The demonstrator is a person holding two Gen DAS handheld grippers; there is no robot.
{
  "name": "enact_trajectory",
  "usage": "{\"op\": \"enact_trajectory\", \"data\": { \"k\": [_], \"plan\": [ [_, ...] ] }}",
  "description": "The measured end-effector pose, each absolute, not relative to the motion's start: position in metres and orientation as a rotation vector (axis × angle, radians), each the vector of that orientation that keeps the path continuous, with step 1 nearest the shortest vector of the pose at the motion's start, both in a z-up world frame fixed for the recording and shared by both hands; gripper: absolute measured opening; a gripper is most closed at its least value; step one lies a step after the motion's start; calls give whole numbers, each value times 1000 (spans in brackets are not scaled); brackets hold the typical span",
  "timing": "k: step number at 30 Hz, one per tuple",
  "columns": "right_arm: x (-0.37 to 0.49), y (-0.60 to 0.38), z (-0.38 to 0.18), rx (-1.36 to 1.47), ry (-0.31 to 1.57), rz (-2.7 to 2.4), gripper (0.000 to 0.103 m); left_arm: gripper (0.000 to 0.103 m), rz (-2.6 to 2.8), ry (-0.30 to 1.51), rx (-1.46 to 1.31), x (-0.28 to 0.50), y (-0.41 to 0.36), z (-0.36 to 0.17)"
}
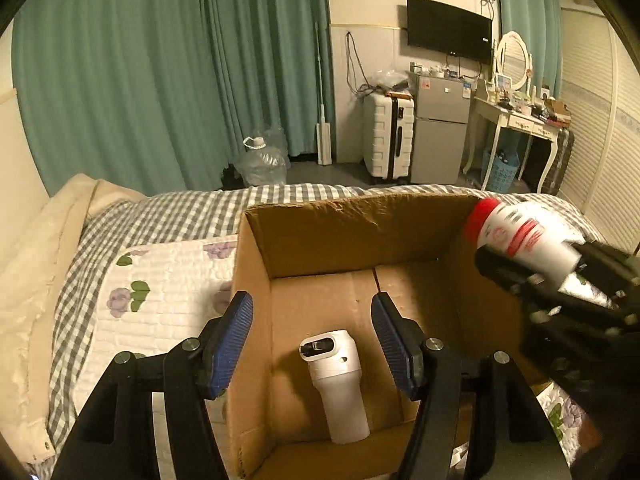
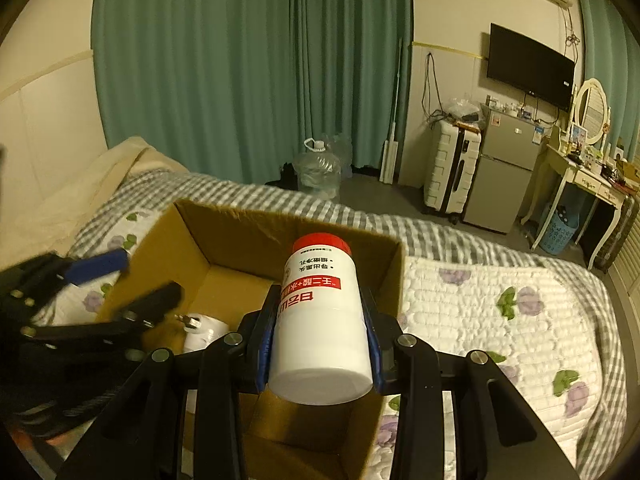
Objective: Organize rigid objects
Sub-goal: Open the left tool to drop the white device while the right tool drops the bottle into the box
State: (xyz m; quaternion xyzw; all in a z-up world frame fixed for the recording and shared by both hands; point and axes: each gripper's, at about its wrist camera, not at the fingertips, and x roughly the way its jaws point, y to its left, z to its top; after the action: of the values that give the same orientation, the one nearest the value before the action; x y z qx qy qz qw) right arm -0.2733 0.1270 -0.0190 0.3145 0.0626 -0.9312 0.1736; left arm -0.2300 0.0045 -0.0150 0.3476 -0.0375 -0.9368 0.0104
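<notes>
Green curtains [image 1: 160, 72] hang behind a checked bed [image 1: 180, 208] in the left wrist view, with a suitcase [image 1: 388, 136], fridge [image 1: 440, 128] and jug [image 1: 264, 160] on the floor beyond. An open box [image 1: 320, 248] sits on the bed; a white device [image 1: 336, 384] lies on its bottom. The left gripper [image 1: 312, 344] hovers over the box's near edge, fingers wide and empty. At right, the right gripper [image 1: 560, 276] carries a red-capped bottle [image 1: 524, 236] above the box's right wall.

From the right wrist, the bottle [image 2: 320, 312] is clamped between the fingers [image 2: 262, 344], cap forward, over the box [image 2: 224, 236]. The left gripper [image 2: 128, 280] reaches in from the left, spread apart.
</notes>
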Motion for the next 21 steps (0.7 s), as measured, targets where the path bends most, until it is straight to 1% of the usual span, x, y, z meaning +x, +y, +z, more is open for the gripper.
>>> {"op": "enact_trajectory", "data": {
  "k": [4, 7, 8, 9, 10, 11, 14, 15, 17, 19, 21],
  "plan": [
    [-279, 121, -38, 900, 210, -2645, 36, 64, -2926, -119, 1042, -220, 5, -7],
    [-281, 122, -44, 899, 192, -2652, 36, 64, -2925, -126, 1009, -211, 3, 2],
    [-278, 123, -40, 885, 192, -2662, 43, 64, -2923, -129, 999, -207, 3, 6],
    [-275, 125, -35, 869, 190, -2668, 55, 64, -2923, -130, 991, -203, 3, 10],
    [-270, 127, -27, 847, 182, -2672, 60, 64, -2922, -129, 986, -197, 3, 17],
    [-263, 131, -16, 817, 173, -2680, 62, 64, -2923, -126, 979, -193, 3, 22],
    [-242, 142, 17, 765, 171, -2696, 63, 64, -2934, -115, 933, -172, 4, 43],
    [-234, 146, 27, 760, 172, -2688, 66, 64, -2937, -113, 920, -165, 5, 50],
    [-214, 155, 49, 742, 184, -2691, 67, 65, -2946, -110, 896, -149, 6, 63],
    [-195, 162, 65, 721, 204, -2701, 69, 68, -2956, -112, 867, -131, 9, 75],
    [-174, 171, 80, 707, 218, -2701, 74, 68, -2972, -117, 851, -115, 12, 84]
  ]
}}
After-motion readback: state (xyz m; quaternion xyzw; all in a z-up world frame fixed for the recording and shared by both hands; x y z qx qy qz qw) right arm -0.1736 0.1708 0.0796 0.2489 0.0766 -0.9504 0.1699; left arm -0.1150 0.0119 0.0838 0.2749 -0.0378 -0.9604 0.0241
